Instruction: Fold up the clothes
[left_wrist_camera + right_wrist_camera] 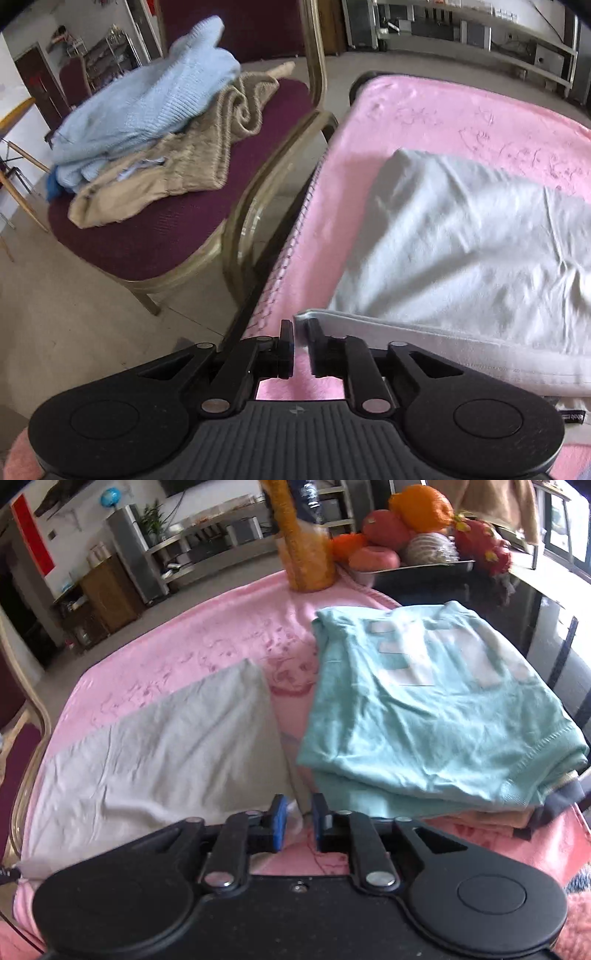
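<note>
Currently my left tongs (302, 334) pinch the grey garment's (461, 236) near corner, while my right tongs (298, 814) seem closed on its other corner; it lies on the pink-covered tabletop (192, 642) beside folded clothes (424, 716). Next fold needs both corners carried together.

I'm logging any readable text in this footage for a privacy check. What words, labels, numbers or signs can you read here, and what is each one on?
Nothing can be read for certain.
Mint-green folded shirt: large white block print, blurred and foreshortened, unreadable.
Small black tag at the grey garment edge: tiny marks, too small to read.
Pink blanket: embossed doodle pattern, no legible words.
Left tongs body: a small emblem, no text.
</note>
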A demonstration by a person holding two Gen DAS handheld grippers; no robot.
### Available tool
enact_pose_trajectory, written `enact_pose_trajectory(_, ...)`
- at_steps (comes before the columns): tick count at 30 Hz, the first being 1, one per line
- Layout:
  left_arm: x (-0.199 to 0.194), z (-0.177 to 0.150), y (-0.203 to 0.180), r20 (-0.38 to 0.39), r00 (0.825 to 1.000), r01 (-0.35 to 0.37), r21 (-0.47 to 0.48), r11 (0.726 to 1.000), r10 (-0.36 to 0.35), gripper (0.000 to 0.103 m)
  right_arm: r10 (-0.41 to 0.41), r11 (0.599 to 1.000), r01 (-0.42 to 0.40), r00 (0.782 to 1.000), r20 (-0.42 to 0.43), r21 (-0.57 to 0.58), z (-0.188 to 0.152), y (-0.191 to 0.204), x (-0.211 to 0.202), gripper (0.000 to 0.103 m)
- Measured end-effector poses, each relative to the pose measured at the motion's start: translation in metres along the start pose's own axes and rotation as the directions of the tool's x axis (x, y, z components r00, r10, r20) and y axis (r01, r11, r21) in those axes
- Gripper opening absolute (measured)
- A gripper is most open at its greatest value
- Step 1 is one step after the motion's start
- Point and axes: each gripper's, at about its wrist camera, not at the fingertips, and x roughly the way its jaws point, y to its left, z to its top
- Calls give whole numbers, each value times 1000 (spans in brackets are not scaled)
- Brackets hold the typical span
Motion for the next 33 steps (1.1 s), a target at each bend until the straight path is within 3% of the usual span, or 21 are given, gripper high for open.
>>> enact_pose_trajectory(4,-30,-9,9,100,994,-37,-17,999,38,17,58,998,-60,995,79,21,1,-4,-12,29)
enact_pose_trajectory(8,-41,2,-16,162,984,57,97,994,-72,17,176,984,-176,983,-59,-1,4,16,13,29)
enact_pose_trajectory(11,-34,8,-50,141,973,147,235,961,-184,25,172,982,-181,972,-162,-45,9,42,36,29)
enact_pose_trajectory(16,-1,10,-103,8,971,221,337,915,-237,24,57,995,-76,967,-247,-67,20,67,75,29)
enact_pose_trajectory(18,3,3,-110,-71,960,278,375,884,-272,19,35,992,-68,956,-292,-105,14,71,77,28)
enact_pose_trajectory(19,-2,-4,-111,-111,951,309,431,848,-290,10,25,989,-70,949,-315,-131,10,73,76,28)
enact_pose_trajectory(20,-11,-13,-112,-151,940,339,499,798,-305,10,20,986,-79,935,-355,-150,6,74,73,28)
enact_pose_trajectory(22,-32,-28,-98,-196,921,385,574,723,-336,12,48,982,-128,880,-473,-138,-5,70,58,28)
enact_pose_trajectory(23,-43,-32,-85,-180,916,392,586,709,-357,24,66,980,-148,869,-491,-130,-8,65,46,28)
enact_pose_trajectory(24,-53,-35,-72,-149,912,392,590,705,-382,26,76,979,-160,867,-493,-130,-10,60,33,29)
enact_pose_trajectory(27,-50,-26,-57,-104,913,393,484,782,-395,26,107,980,-165,907,-408,-110,-6,45,6,35)
enact_pose_trajectory(29,-46,-19,-50,-77,915,392,397,829,-396,22,167,979,-197,921,-353,-50,-1,39,4,36)
enact_pose_trajectory(31,-41,-12,-43,-50,918,390,307,868,-394,19,219,972,-234,928,-302,-15,1,40,8,34)
enact_pose_trajectory(33,-32,-13,-55,-38,920,385,284,878,-391,19,253,962,-271,927,-277,-28,-2,48,19,22)
